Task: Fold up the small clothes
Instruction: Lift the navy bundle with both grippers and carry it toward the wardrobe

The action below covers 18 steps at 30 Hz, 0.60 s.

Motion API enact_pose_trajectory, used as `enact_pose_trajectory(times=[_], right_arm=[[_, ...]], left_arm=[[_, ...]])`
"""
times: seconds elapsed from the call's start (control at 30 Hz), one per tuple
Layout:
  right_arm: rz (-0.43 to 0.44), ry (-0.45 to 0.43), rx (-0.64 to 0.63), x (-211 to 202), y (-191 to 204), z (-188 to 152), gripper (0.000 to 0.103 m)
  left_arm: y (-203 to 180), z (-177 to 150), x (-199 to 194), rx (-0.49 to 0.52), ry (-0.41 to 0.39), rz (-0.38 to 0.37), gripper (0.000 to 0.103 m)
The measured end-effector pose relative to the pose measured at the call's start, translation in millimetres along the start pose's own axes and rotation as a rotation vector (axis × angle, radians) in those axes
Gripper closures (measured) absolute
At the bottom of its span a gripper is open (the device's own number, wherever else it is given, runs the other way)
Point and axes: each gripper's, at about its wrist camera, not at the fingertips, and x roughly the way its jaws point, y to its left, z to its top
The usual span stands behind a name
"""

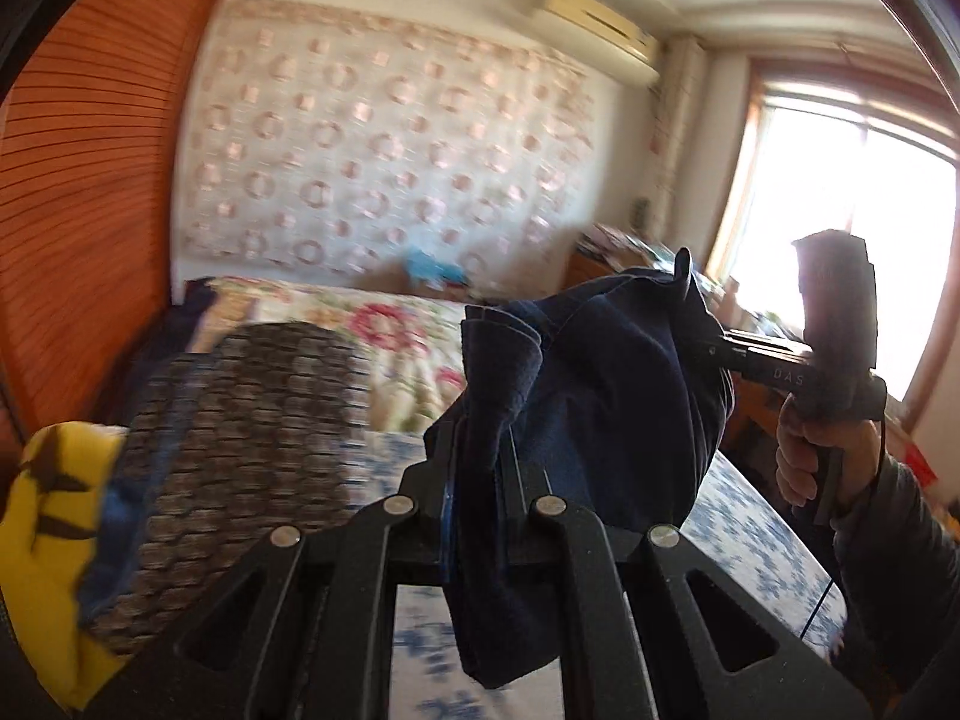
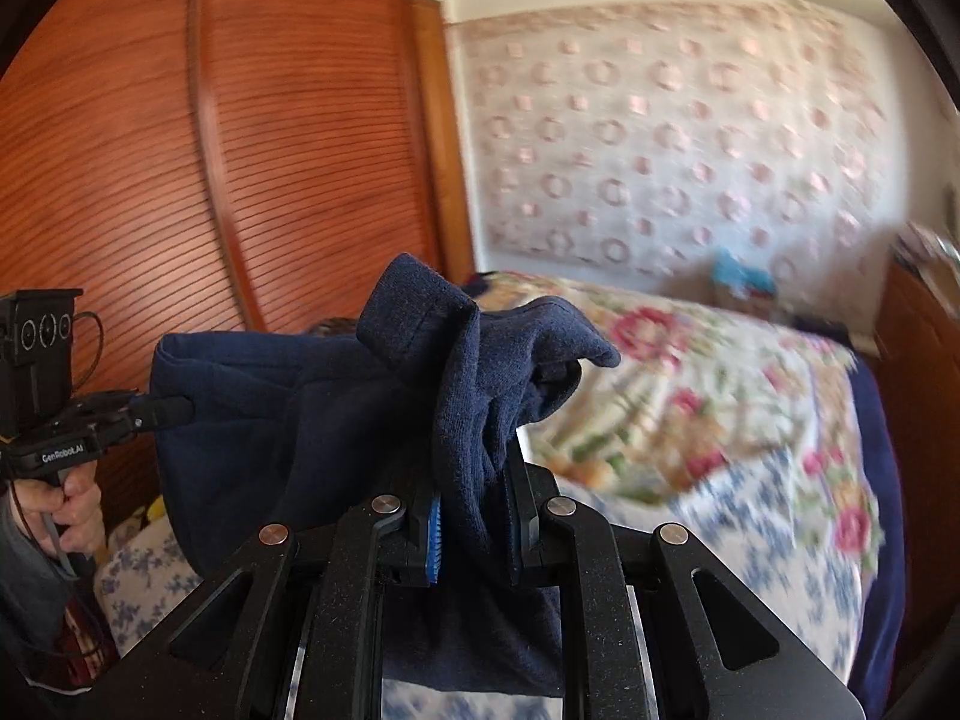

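A small dark navy garment (image 1: 612,384) hangs in the air above the bed, stretched between both grippers. My left gripper (image 1: 480,468) is shut on one bunched end of it, with cloth draping down over the fingers. In the same view my right gripper (image 1: 684,282) pinches the far upper corner, held by a hand (image 1: 810,450). In the right wrist view the navy garment (image 2: 288,420) folds over my right gripper (image 2: 474,480), which is shut on it. There my left gripper (image 2: 180,407) clamps its left edge.
A bed with a floral quilt (image 2: 690,396) and a blue-flowered sheet (image 1: 750,534) lies below. A dark patterned cushion (image 1: 252,420) and a yellow item (image 1: 54,516) sit at the left. A slatted wooden wardrobe (image 2: 210,150) stands behind, and a wooden dresser (image 2: 918,372) and a bright window (image 1: 852,210) are at the right.
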Motion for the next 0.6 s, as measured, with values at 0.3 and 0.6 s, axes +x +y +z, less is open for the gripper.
enact_pose_trajectory(times=[0.3, 0.6], right_arm=[[0.118, 0.055, -0.202, 118.5, 88.5, 73.8, 0.09], [0.174, 0.169, -0.292, 246.6, 151.2, 90.5, 0.09]], left_arm=[[86.8, -40.3, -20.4, -0.173, -0.019, 0.168, 0.097], [126.4, -84.8, -22.1, -0.243, 0.007, 0.248, 0.097]])
